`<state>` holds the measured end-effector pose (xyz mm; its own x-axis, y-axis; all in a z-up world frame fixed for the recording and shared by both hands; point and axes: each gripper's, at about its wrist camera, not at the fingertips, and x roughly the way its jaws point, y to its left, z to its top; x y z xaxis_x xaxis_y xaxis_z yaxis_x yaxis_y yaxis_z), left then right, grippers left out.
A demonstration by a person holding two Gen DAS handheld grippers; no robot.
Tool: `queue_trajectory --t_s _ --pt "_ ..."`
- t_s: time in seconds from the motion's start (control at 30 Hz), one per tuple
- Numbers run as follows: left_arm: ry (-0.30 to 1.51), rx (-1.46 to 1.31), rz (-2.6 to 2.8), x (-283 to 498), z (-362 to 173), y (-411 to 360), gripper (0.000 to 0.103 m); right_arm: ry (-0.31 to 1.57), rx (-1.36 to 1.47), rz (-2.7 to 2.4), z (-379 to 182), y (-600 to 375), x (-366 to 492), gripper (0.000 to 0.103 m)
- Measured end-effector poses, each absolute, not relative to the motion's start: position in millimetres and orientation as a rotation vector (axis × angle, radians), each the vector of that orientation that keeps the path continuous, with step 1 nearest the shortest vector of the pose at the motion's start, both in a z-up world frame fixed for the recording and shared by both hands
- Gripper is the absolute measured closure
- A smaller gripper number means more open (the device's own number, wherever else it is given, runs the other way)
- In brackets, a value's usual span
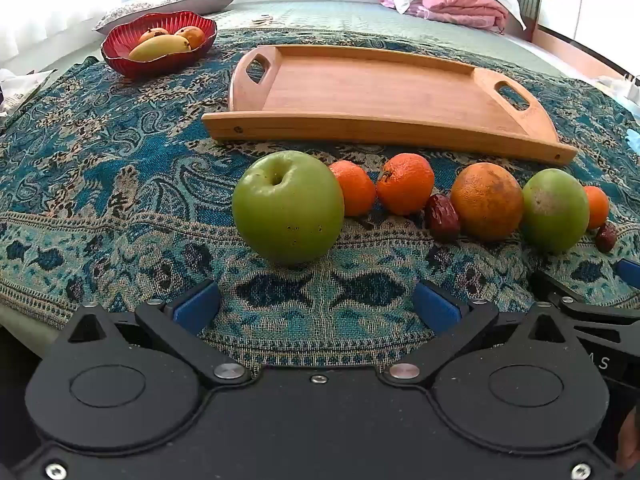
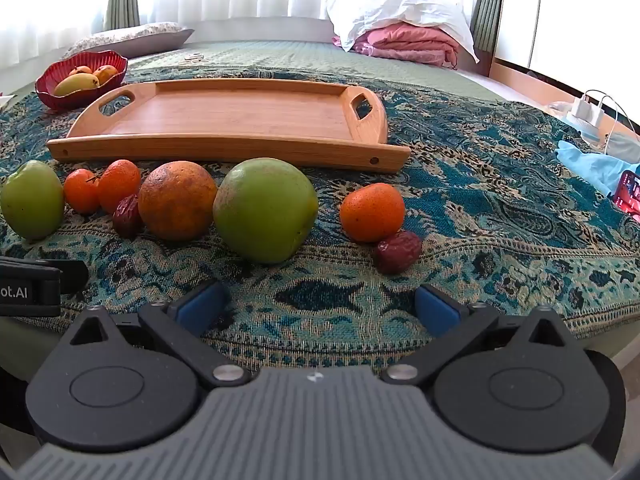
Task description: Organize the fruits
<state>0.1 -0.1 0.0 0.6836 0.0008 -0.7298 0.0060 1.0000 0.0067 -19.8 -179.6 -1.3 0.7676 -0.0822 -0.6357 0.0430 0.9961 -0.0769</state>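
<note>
A: How do the jaws stand?

B: Both wide apart, nothing between them. The left gripper [image 1: 316, 304] hovers over the patterned blue cloth [image 1: 120, 168] just short of a green apple [image 1: 288, 206]. The right gripper [image 2: 318, 306] sits near a second green apple [image 2: 264, 210].

A: And the fruit?

B: In a row on the cloth, in front of the wooden tray [image 2: 224, 120]. From the left: the first apple, two tangerines [image 1: 405, 183], a red date [image 1: 442, 218], a large orange [image 2: 178, 200], the second apple, then a third tangerine [image 2: 372, 212] touching another date [image 2: 398, 251].

A: The tray?

B: Bare. Beyond its left end a red bowl [image 1: 160, 60] holds a mango [image 1: 159, 47] and two orange-yellow fruits. All of it lies on a bed [image 2: 260, 56].
</note>
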Motion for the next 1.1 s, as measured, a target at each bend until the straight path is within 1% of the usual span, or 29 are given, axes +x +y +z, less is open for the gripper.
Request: queue_trajectory --t_s 1.1 --pt "0.816 0.0 -0.007 0.1 0.2 0.1 0.0 0.692 -0.064 -0.07 -1.2 -179.3 -20.7 0.0"
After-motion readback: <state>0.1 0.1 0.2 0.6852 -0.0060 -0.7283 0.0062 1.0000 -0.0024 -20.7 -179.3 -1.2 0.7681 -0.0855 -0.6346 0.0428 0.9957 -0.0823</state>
